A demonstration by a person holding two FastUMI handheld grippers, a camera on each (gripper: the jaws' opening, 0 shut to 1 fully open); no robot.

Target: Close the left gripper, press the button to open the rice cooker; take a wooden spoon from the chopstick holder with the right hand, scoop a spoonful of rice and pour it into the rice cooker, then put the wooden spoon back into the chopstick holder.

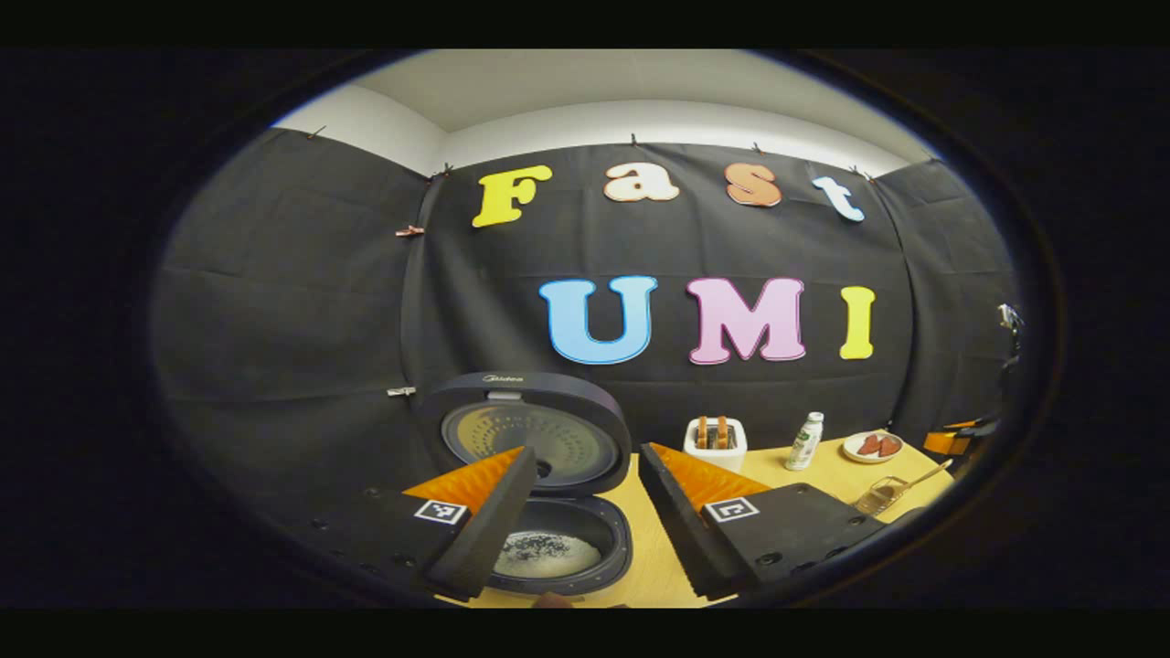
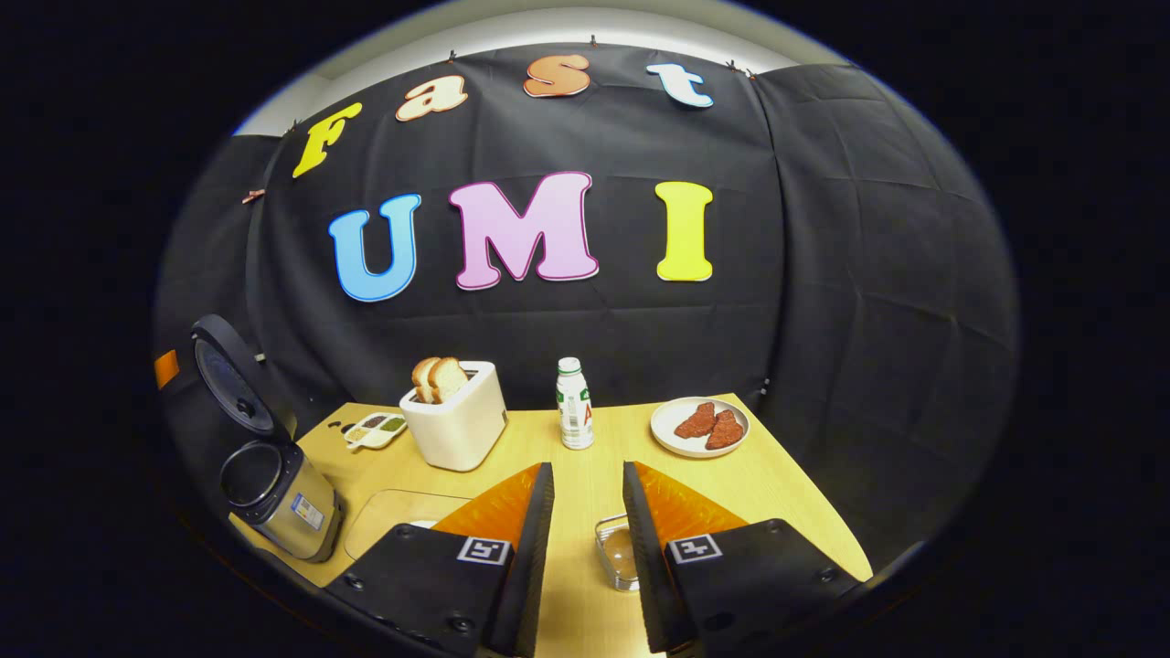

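Observation:
The rice cooker (image 1: 558, 512) stands open in the left gripper view, its round lid (image 1: 530, 431) tilted up and back. The inner pot (image 1: 548, 553) holds a pale, speckled layer at the bottom. My left gripper (image 1: 585, 457) hovers over the pot's near rim, open and holding nothing. At the right a clear holder (image 1: 879, 495) lies on the table with a wooden spoon handle (image 1: 928, 475) sticking out. In the right gripper view my right gripper (image 2: 588, 471) is open above the clear holder (image 2: 614, 548), touching nothing. The open rice cooker (image 2: 270, 489) stands far to its left.
A white toaster (image 2: 457, 422) with bread slices, a small bottle (image 2: 574, 404) and a plate (image 2: 667, 437) of red pieces stand along the back of the wooden table (image 2: 786, 493). A small divided dish (image 2: 375, 429) lies beside the toaster. Black cloth walls close in the booth.

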